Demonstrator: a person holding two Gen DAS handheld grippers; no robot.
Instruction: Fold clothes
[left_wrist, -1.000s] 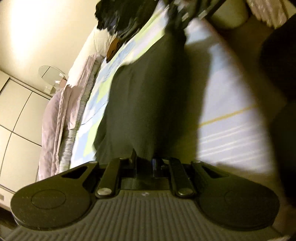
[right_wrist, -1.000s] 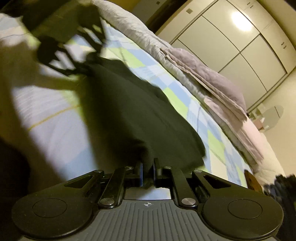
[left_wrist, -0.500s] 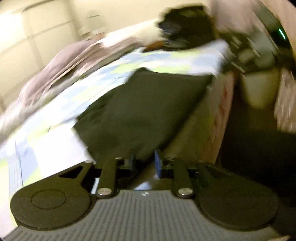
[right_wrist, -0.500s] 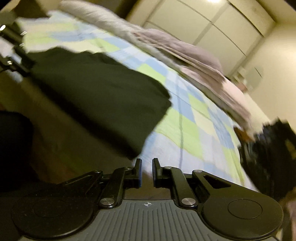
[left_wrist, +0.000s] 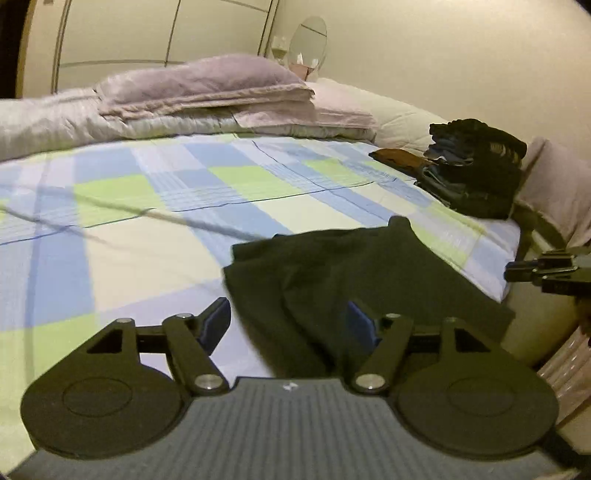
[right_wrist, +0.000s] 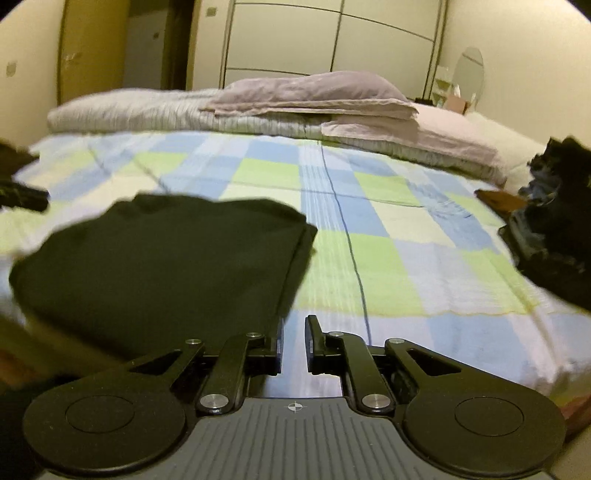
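One dark garment (left_wrist: 354, 280) — one clothes pile (left_wrist: 476, 166)

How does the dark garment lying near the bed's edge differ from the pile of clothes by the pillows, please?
The dark garment is a single piece lying flat; the pile of clothes is several pieces stacked high. The garment lies right before the open left tool; the pile lies farther off near the pillows. Both are dark and rest on the checked bedsheet.
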